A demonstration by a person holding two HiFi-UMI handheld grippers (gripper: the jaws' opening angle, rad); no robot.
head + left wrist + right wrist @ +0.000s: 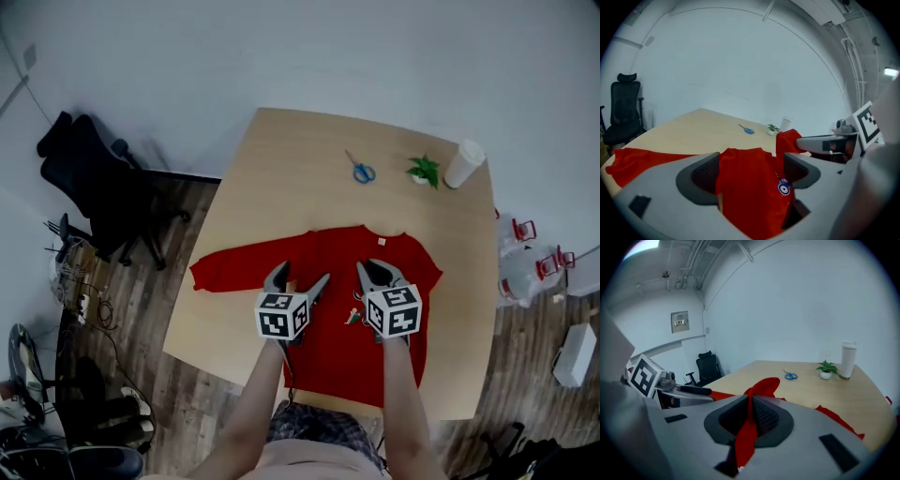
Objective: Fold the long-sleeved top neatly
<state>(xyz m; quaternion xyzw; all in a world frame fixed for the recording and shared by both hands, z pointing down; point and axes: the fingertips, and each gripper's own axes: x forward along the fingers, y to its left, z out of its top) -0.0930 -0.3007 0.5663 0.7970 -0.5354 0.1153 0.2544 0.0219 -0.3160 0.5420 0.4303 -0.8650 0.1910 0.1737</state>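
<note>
Light wooden table, seen from above. Red long-sleeved top lies face up across the near half, collar toward the far edge and hem at the near edge. One sleeve stretches flat toward the table's left edge. On the other side the fabric is bunched near the shoulder, and that sleeve does not lie flat. Right gripper sits over the chest of the top. In the right gripper view its jaws are pressed together on a strip of red cloth, which rises in a fold beyond the pads and hangs below them. Left gripper is just beside it, over the left half of the body. In the left gripper view its jaws stand wide apart with nothing pinched. The front of the top and a small round blue-and-white badge show through the gap. Both marker cubes face the head camera, and the person's forearms come in from the bottom edge. Along the far side of the table are blue-handled scissors, a small potted plant and a white cup, all well apart from the top. A black office chair stands on the wood floor to the left of the table.
</note>
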